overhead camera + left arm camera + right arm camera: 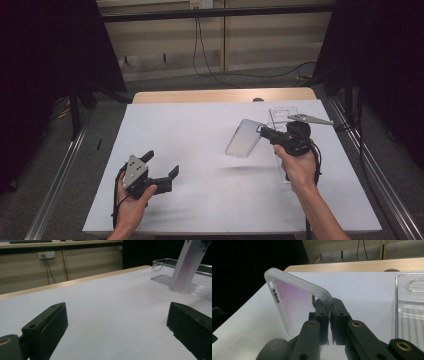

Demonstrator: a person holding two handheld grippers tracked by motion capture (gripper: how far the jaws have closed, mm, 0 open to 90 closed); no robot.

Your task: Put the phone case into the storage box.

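White matte table sheet (200, 150), wood edge at far side. Clear ribbed plastic tray (409, 312) lying flat; right gripper view shows its ridges. Frosted translucent phone case (244, 138) lifted off the table, rim pinched in right gripper (328, 305), jaws closed. Left gripper (162, 165) low, jaws wide apart, empty.
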